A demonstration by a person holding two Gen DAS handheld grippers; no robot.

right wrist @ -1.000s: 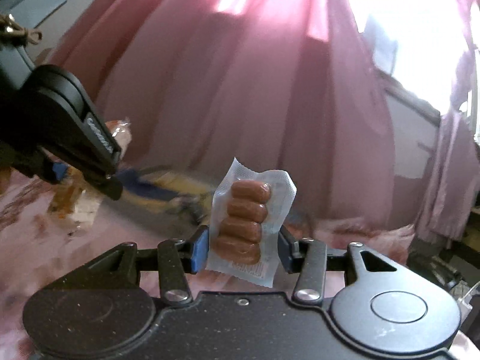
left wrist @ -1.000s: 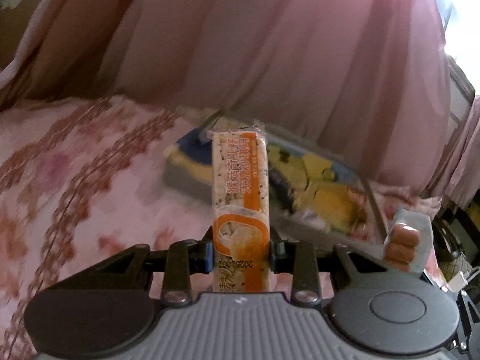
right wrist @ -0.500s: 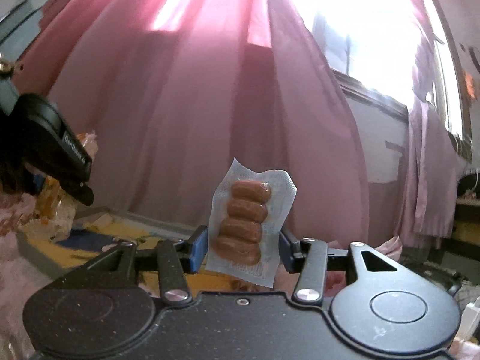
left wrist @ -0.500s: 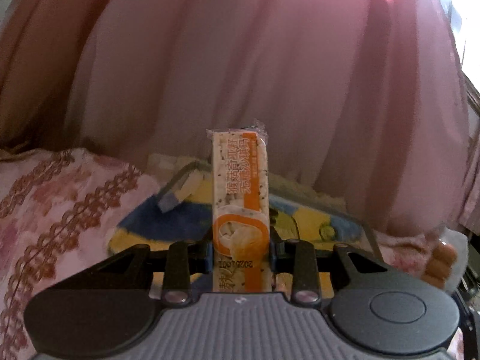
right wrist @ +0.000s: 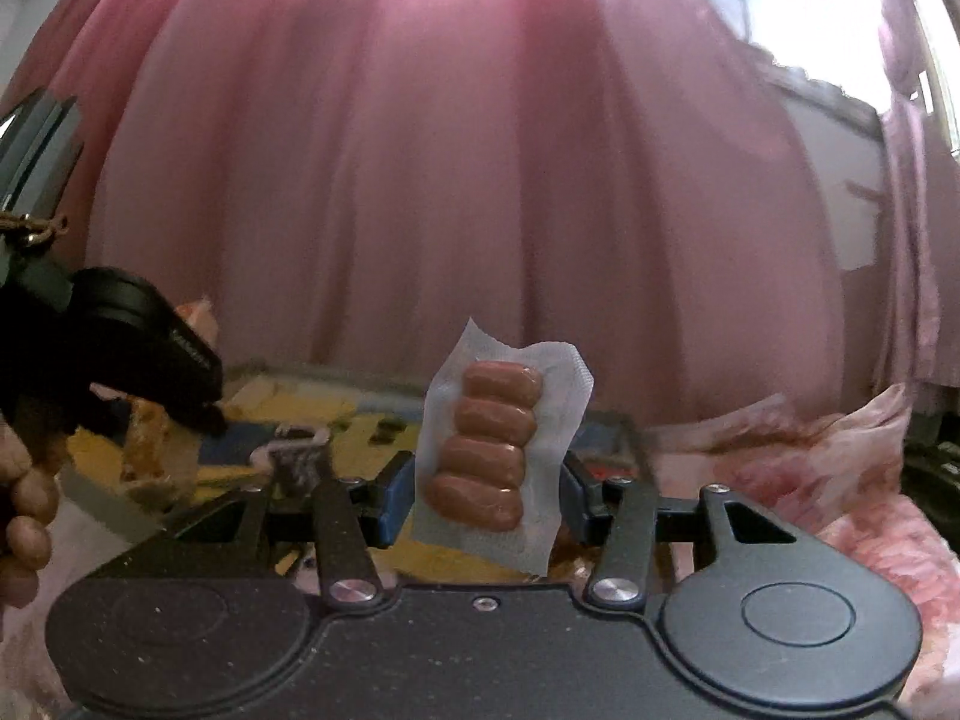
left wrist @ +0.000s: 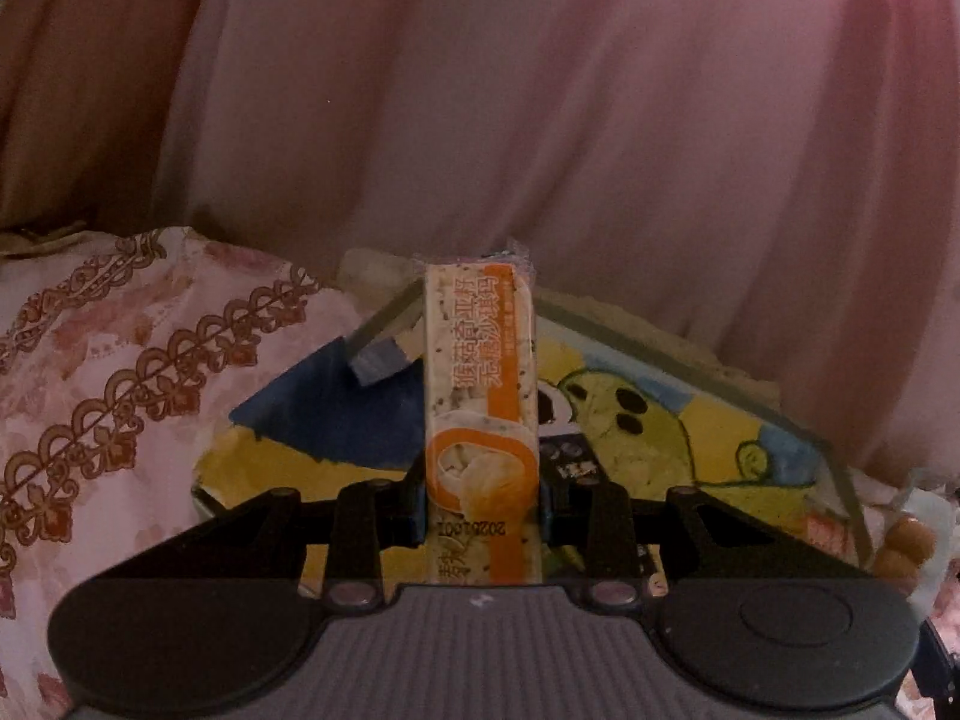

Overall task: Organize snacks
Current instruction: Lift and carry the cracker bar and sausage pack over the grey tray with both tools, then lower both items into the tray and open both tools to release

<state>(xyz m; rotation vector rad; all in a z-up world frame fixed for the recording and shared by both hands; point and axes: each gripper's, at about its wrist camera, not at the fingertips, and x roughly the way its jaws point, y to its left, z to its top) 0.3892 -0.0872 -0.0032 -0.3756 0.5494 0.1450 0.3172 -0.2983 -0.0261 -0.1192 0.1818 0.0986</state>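
While both tools hung over the shallow grey-rimmed tray with the yellow-and-blue cartoon picture inside (left wrist: 660,420), each carried one snack upright. The left gripper (left wrist: 480,510) was clamped on the lower part of a tall orange-and-white speckled snack bar in a glossy wrapper (left wrist: 480,396), which stood straight up between the jaws with the tray's far corner behind it. The right gripper (right wrist: 486,498) was squeezed on a clear vacuum pouch of four brown sausages (right wrist: 492,438), gripped near its bottom edge, the top leaning slightly left. The tray lay on a pink floral bedspread (left wrist: 120,372) in front of a pink curtain (left wrist: 540,120); in the right wrist view, a person's fingers (right wrist: 24,516) showed at the left edge, beside the other tool's dark body. The step in hand seemed to be setting both snacks into the tray. To do that well, each tool would probably need tipping forward and lowering until the packet lay low over the picture, inside the rim, before letting go. Releasing from height risked a bounce onto the soft bedding. Keeping the two packets apart would likely leave a tidier row.
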